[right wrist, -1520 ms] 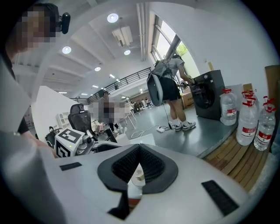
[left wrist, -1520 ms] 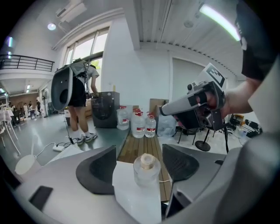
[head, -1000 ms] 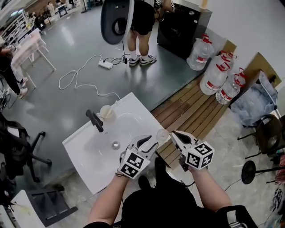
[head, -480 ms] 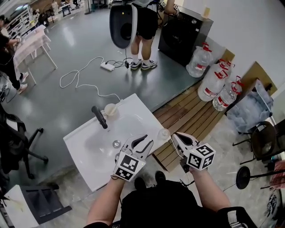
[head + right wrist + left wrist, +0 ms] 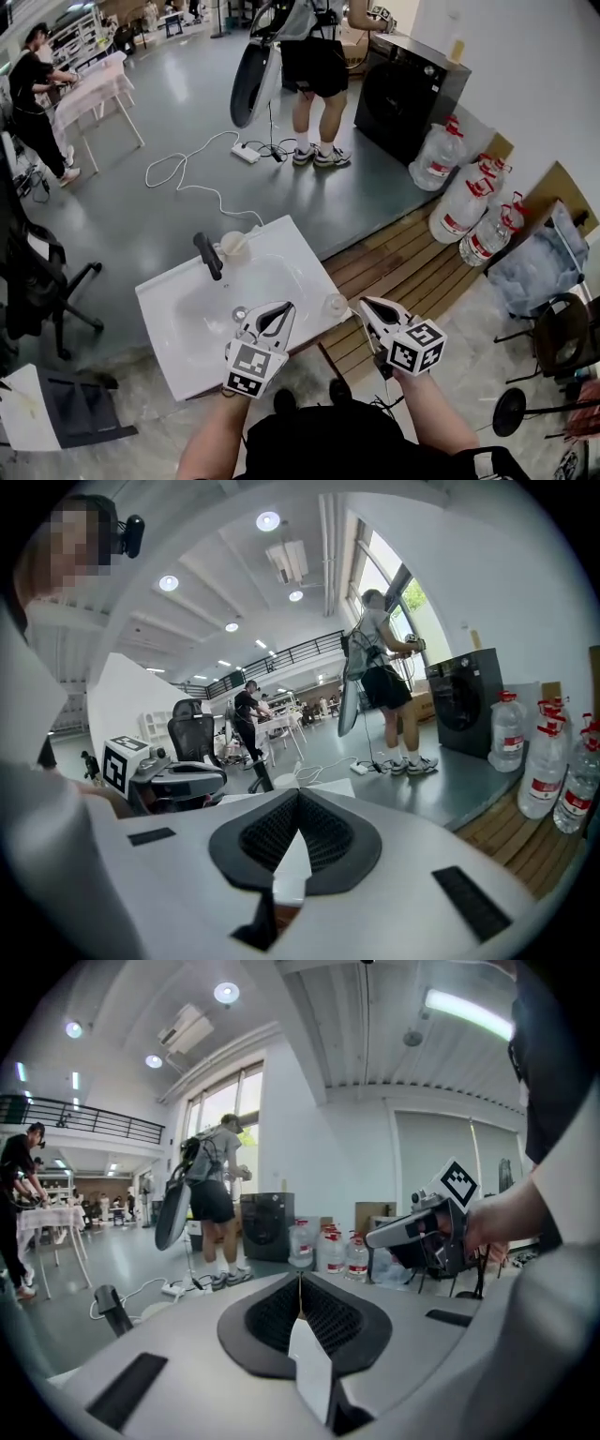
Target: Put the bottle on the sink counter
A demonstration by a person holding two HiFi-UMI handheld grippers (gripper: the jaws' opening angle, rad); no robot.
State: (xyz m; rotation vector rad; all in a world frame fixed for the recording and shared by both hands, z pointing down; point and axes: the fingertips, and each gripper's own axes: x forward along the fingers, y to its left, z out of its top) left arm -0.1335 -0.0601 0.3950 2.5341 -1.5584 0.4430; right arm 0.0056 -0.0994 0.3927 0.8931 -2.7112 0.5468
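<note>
Sink counter (image 5: 171, 330), bottle (image 5: 336, 305) at edge

Open basin (image 5: 202, 302) between the faucet (image 5: 208, 255) behind and bottle (image 5: 336, 305) at right.

Grey floor (image 5: 141, 122) spreads ahead of the left claw (image 5: 284, 309); far to its right, water jugs (image 5: 469, 202) and a black washing machine (image 5: 403, 94) line a white wall (image 5: 525, 75).

2 grippers (image 5: 284, 311) (image 5: 366, 306), 1 sink (image 5: 159, 309), 1 tap (image 5: 208, 255), 1 bottle (image 5: 336, 305), 4 water jugs (image 5: 466, 202), 1 washing machine (image 5: 403, 89).
</note>
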